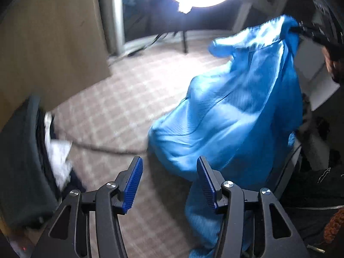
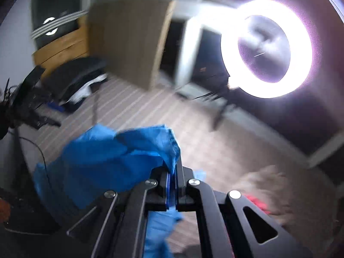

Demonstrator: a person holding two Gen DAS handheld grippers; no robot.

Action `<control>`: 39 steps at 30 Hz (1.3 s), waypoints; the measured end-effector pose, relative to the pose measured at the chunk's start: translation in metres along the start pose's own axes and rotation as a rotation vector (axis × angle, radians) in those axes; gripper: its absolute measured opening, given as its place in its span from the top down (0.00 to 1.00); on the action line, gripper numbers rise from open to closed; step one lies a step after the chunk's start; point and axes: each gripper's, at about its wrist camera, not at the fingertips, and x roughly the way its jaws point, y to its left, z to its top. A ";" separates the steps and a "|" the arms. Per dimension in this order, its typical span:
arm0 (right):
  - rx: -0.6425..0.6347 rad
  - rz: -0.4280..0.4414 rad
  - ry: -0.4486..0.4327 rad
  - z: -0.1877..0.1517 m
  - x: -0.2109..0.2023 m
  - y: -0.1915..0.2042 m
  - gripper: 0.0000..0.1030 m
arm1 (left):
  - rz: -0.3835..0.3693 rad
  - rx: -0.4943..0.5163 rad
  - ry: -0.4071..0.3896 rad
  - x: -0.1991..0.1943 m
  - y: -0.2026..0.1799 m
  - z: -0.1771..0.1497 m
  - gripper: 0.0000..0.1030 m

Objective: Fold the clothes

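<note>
**A:** Where is the garment?

**B:** The blue garment (image 1: 232,116) hangs in the air. The right tongs (image 2: 172,176) are pressed together on a bunched edge of it, and the rest drapes down toward the patterned carpet (image 1: 120,111). Its lower part trails just past the left tongs (image 1: 169,182), which are spread wide with nothing between the blue pads (image 1: 134,185).

**A:** So what would make this step go well?

**B:** I'd judge the cloth is being held up to open it out. One pinch leaves it twisted. The left tongs would do best to take the same edge, well apart from the right grip, so the fabric hangs flat rather than in a rope. It looks thin and slippery, so take a full bite on the pads, not the tips. Which edge is pinched, waistband or hem, I cannot tell; both views are blurred.

**A:** Anything in the way?

**B:** A bright ring light (image 2: 266,47) on its stand sits ahead, close to the raised cloth in the view, and a wooden cabinet (image 1: 49,49) stands to the left. A dark open suitcase (image 1: 19,163) with white clothes (image 1: 59,157) lies by the cabinet. A cable (image 1: 103,147) runs across the carpet under the hanging fabric and could snag it. Something red (image 2: 258,202) shows low beside the right tongs, too blurred to name.
</note>
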 end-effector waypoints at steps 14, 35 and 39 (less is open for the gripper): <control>0.312 -0.478 0.031 -0.037 -0.113 -0.144 0.98 | -0.238 0.378 -0.104 0.045 -0.135 0.080 0.45; 0.411 -0.442 0.101 -0.124 -0.103 -0.225 0.98 | -0.247 0.386 0.056 0.154 -0.236 0.110 0.96; 0.408 -0.415 0.079 -0.129 -0.100 -0.229 0.98 | -0.102 0.372 -0.023 0.136 -0.225 0.117 0.99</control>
